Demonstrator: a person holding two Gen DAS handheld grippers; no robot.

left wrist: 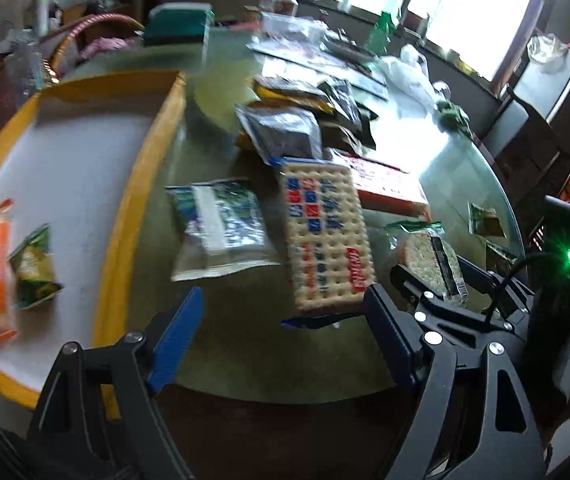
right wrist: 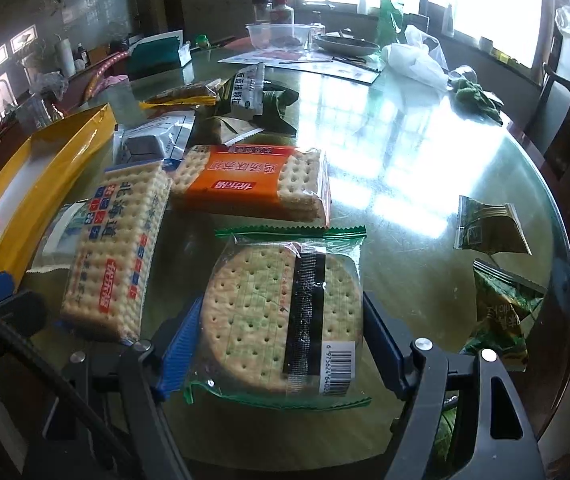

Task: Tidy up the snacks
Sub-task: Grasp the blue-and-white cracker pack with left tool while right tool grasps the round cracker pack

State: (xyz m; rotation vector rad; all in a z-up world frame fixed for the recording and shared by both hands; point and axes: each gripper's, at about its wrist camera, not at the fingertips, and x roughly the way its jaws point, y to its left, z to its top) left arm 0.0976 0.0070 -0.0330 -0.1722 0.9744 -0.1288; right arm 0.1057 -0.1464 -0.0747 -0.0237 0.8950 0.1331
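The right gripper [right wrist: 281, 344] stands wide open astride the round cracker pack [right wrist: 281, 320], which lies flat on the glass table [right wrist: 405, 168]; its blue fingers [right wrist: 181, 344] flank the pack's left and right edges, whether touching I cannot tell. The pack's black stripe runs away from the tool, so a squeeze should land across the width. The left gripper [left wrist: 281, 344] hangs wide open and empty just short of the square cracker pack [left wrist: 325, 236], with the yellow-rimmed tray [left wrist: 133, 208] to its left
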